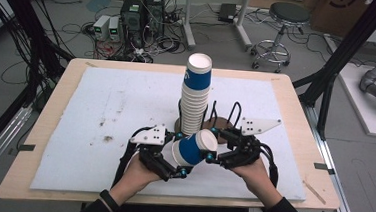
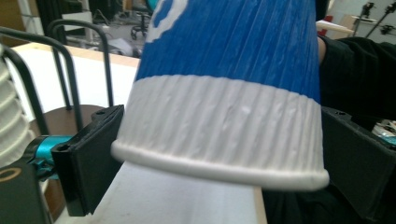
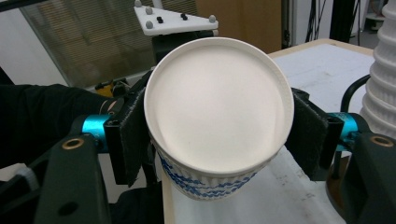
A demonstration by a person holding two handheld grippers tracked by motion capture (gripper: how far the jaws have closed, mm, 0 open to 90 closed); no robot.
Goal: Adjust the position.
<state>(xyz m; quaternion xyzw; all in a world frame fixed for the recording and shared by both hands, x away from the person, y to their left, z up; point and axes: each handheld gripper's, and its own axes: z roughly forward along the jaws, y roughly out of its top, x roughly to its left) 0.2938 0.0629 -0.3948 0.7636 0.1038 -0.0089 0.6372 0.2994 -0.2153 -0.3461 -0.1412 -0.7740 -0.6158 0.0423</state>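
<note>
High view: right tool [image 1: 212,146] grips cup [image 1: 193,147]; left tool [image 1: 178,154] loose.

The tall stack of cups [image 1: 196,94] is standing in a black wire rack [image 1: 223,116] just beyond both tools, blocking any straight push forward over the middle of the bench [image 1: 101,100]. The blue-and-white cup [image 1: 193,147] is lying across the gap between the left tool [image 1: 172,157] and the right tool [image 1: 212,145], closing it. Left of the rack, the white mat is lying open; the right side is offering narrower room.
</note>
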